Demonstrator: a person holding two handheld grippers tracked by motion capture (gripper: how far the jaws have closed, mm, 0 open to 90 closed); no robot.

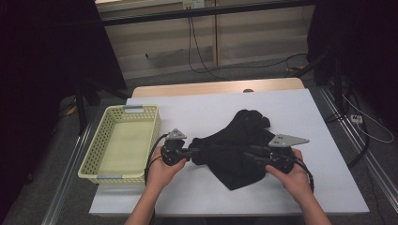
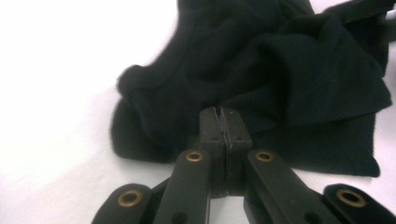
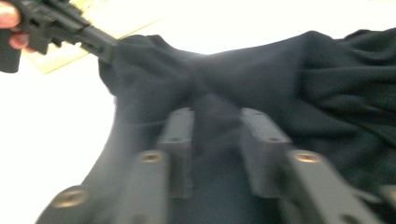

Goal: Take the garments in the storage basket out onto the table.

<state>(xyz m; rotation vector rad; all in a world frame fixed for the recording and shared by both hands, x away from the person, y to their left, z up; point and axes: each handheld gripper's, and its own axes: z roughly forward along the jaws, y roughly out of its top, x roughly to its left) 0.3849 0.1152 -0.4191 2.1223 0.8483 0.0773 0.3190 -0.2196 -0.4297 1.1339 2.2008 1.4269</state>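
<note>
Two tongs meet the black cloth [image 1: 239, 143]: left tongs [image 2: 219, 116] pinching its edge, right tongs [image 3: 215, 140] spread.

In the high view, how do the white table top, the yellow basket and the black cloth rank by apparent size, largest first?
1. White table top, clearly largest.
2. Black cloth.
3. Yellow basket.
The cloth and basket look nearly alike, so their order is uncertain.

Two bare forearms, no sleeves visible, end in hands each gripping a black two-jaw handheld gripper, the left gripper [image 1: 195, 152] and right gripper [image 1: 249, 153], each with brass-ringed pivot screws, a grey three-cornered top plate and a trailing black cable.
</note>
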